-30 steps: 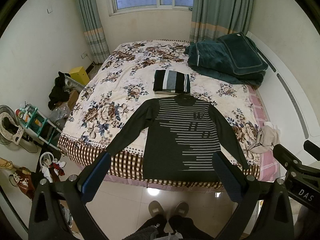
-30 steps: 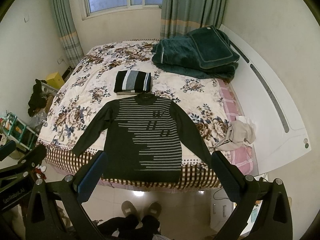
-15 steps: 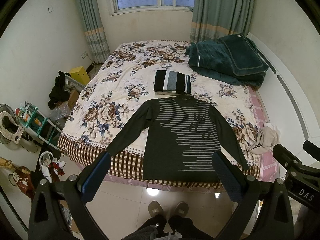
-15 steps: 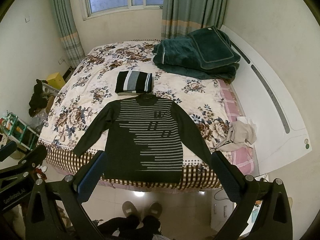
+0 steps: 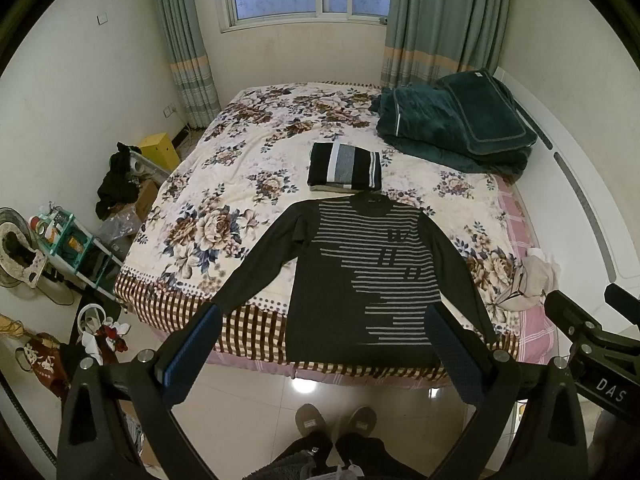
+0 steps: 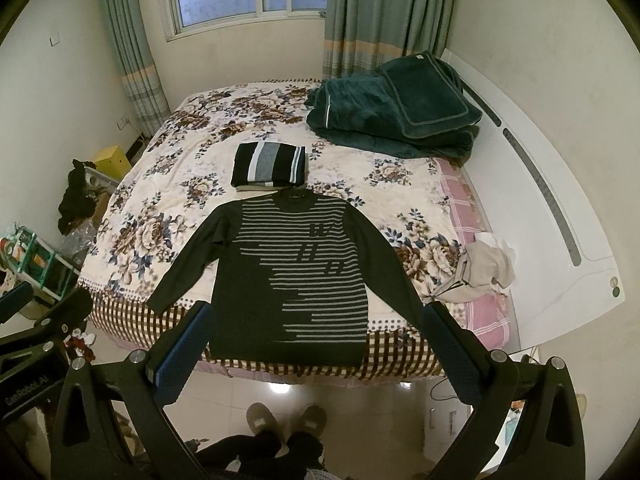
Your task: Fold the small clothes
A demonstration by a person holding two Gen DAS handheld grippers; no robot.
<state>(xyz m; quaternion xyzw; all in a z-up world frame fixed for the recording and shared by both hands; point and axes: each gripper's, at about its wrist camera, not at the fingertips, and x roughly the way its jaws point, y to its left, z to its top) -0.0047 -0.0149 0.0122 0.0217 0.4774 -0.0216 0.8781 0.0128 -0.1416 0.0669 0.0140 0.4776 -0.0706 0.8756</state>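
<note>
A dark long-sleeved sweater with grey stripes (image 5: 360, 280) (image 6: 296, 280) lies flat on the flowered bed (image 5: 224, 200) (image 6: 160, 216), sleeves spread, its hem hanging over the near edge. Behind its collar sits a folded black, white and grey striped garment (image 5: 345, 167) (image 6: 270, 164). My left gripper (image 5: 324, 344) is held high above the floor in front of the bed, open and empty. My right gripper (image 6: 314, 342) hangs likewise, open with nothing between its blue pads. Neither touches the sweater.
A dark green blanket pile (image 5: 452, 124) (image 6: 396, 108) fills the bed's far right. A crumpled beige garment (image 5: 528, 284) (image 6: 476, 268) lies at the right edge. Clutter and a green rack (image 5: 68, 240) stand on the floor at left. A person's slippered feet (image 5: 336, 424) stand below.
Both views have shifted very slightly; the sweater and folded garment lie as before, and both grippers stay open.
</note>
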